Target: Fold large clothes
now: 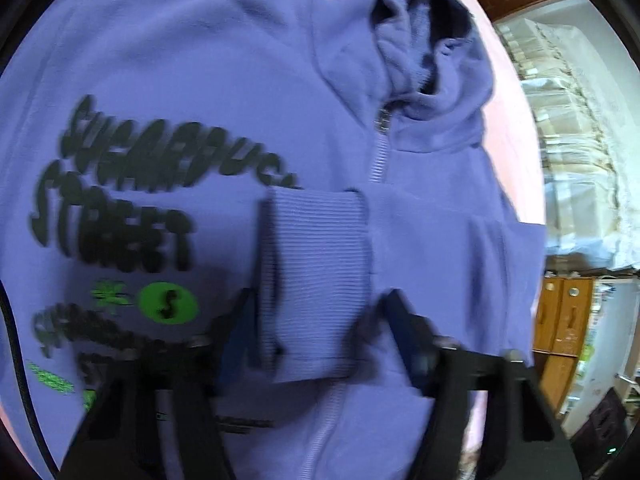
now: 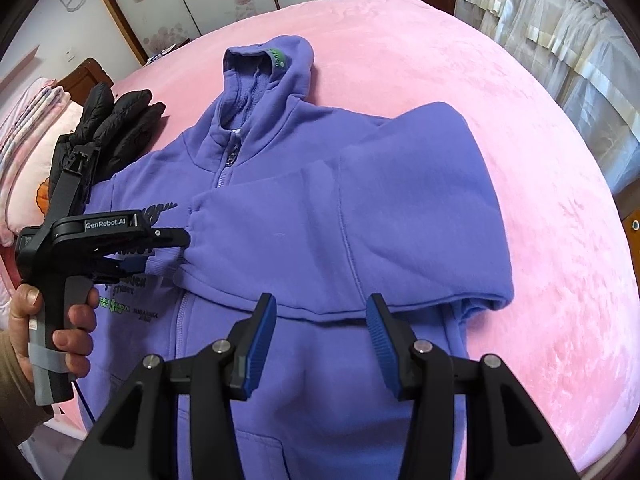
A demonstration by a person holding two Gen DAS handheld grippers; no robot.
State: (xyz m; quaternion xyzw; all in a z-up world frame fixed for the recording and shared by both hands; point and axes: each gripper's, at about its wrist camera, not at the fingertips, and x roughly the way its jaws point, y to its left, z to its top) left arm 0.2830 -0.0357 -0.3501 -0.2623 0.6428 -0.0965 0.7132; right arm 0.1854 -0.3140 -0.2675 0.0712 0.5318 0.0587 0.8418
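A purple zip hoodie with black and green lettering lies face up on a pink bed, its hood toward the far side. One sleeve is folded across the chest. Its ribbed cuff stands between the pads of my left gripper. The left pad is at the cuff's edge and the right pad is a little off it, so the jaws are open. The picture there is blurred. My right gripper hovers open over the folded sleeve's lower edge with nothing between its fingers.
A black padded garment lies left of the hoodie's shoulder. Folded bedding is stacked at the far left. A hand holds my left gripper. Curtains hang beyond the bed's right side.
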